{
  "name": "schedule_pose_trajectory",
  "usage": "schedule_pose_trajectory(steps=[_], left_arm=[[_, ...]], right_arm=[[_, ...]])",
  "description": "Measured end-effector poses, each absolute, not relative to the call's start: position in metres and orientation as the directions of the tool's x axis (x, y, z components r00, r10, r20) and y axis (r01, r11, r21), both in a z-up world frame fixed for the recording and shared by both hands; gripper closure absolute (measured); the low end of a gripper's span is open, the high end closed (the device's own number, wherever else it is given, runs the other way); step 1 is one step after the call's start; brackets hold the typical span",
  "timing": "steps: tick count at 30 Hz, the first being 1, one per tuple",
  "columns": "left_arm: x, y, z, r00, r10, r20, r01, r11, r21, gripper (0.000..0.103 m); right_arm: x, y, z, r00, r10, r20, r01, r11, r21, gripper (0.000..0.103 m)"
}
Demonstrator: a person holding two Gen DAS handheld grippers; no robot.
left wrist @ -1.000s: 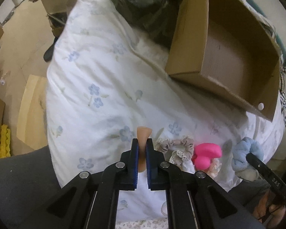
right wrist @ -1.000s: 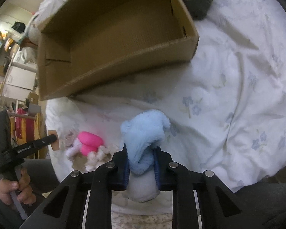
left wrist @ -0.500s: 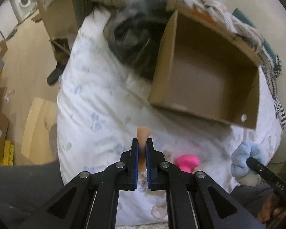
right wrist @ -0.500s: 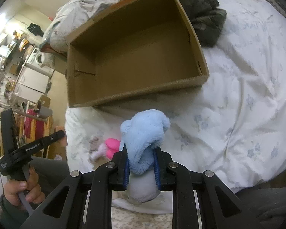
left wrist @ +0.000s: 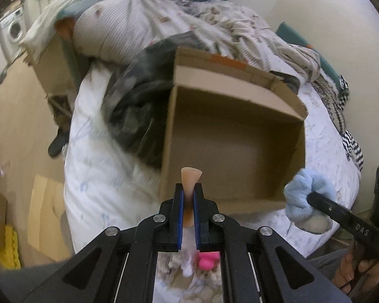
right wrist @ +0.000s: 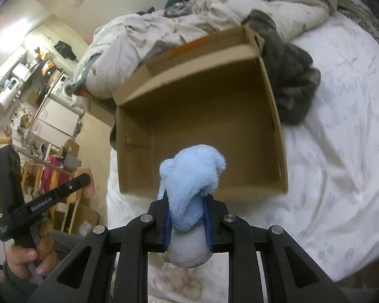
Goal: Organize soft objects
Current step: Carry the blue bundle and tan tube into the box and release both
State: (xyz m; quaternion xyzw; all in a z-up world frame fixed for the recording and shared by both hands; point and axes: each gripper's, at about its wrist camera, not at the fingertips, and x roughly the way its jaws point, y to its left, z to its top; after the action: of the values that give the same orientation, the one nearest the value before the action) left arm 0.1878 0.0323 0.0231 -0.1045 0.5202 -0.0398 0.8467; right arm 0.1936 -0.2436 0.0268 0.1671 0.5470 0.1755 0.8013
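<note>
Left tongs [left wrist: 188, 197] pinching thin peach sponge [left wrist: 190, 176], right tongs [right wrist: 187, 208] clamping blue plush [right wrist: 192, 174]: either may drop short of cardboard box [right wrist: 275, 116].

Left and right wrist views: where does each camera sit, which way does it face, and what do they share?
Left wrist: on the left gripper, looking down at the cardboard box; peach piece clamped, the right hand at the right edge.
Right wrist: on the right gripper, facing the box's open top; blue plush clamped, the left hand at lower left.
Shared: box, bed sheet, dark garment, each other's gripper.
</note>
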Motion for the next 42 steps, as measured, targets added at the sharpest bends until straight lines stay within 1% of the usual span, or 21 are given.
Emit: schedule_pose_trajectory(steps=[3,8,12,15,18,22,30,37,42], left_arm=[[0.202,0.018,0.028,0.473,-0.176,-0.863,0.003,0.98,-0.198,0.096],[0.217,0.006,0.023,0.494,-0.163,-0.854,0.027,0.985,-0.172,0.096],[0.225,-0.004,0.003,0.517,-0.175,-0.838,0.057,0.984,-0.17,0.096],[0.229,-0.013,-0.019,0.505,-0.168,-0.847,0.076,0.986,-0.15,0.096],[0.23,-0.019,-0.033,0.491,-0.167,-0.855,0.083,0.986,-0.145,0.096],[0.228,-0.028,-0.046,0.493,-0.147,-0.857,0.121,0.988,-0.1,0.096],[0.231,-0.016,-0.064,0.465,-0.168,-0.869,0.057,0.985,-0.16,0.096],[0.229,-0.019,-0.064,0.47,-0.155,-0.869,0.063,0.988,-0.142,0.096],[0.23,-0.025,-0.066,0.455,-0.141,-0.879,0.08,0.99,-0.117,0.086]], right_arm=[[0.208,-0.235,0.027,0.362,0.449,-0.817,-0.125,0.892,0.435,0.081],[0.227,-0.222,0.018,0.373,0.44,-0.817,-0.134,0.897,0.422,0.081],[0.229,-0.221,0.001,0.386,0.449,-0.806,-0.152,0.892,0.425,0.081],[0.226,-0.224,-0.02,0.376,0.446,-0.812,-0.117,0.892,0.436,0.08],[0.228,-0.223,-0.031,0.366,0.402,-0.84,-0.105,0.914,0.392,0.08],[0.23,-0.223,-0.043,0.349,0.362,-0.864,-0.11,0.932,0.346,0.08],[0.241,-0.218,-0.057,0.313,0.343,-0.886,-0.102,0.939,0.327,0.08],[0.242,-0.215,-0.057,0.312,0.339,-0.888,-0.111,0.941,0.32,0.08],[0.241,-0.217,-0.058,0.308,0.34,-0.889,-0.105,0.941,0.323,0.08]])
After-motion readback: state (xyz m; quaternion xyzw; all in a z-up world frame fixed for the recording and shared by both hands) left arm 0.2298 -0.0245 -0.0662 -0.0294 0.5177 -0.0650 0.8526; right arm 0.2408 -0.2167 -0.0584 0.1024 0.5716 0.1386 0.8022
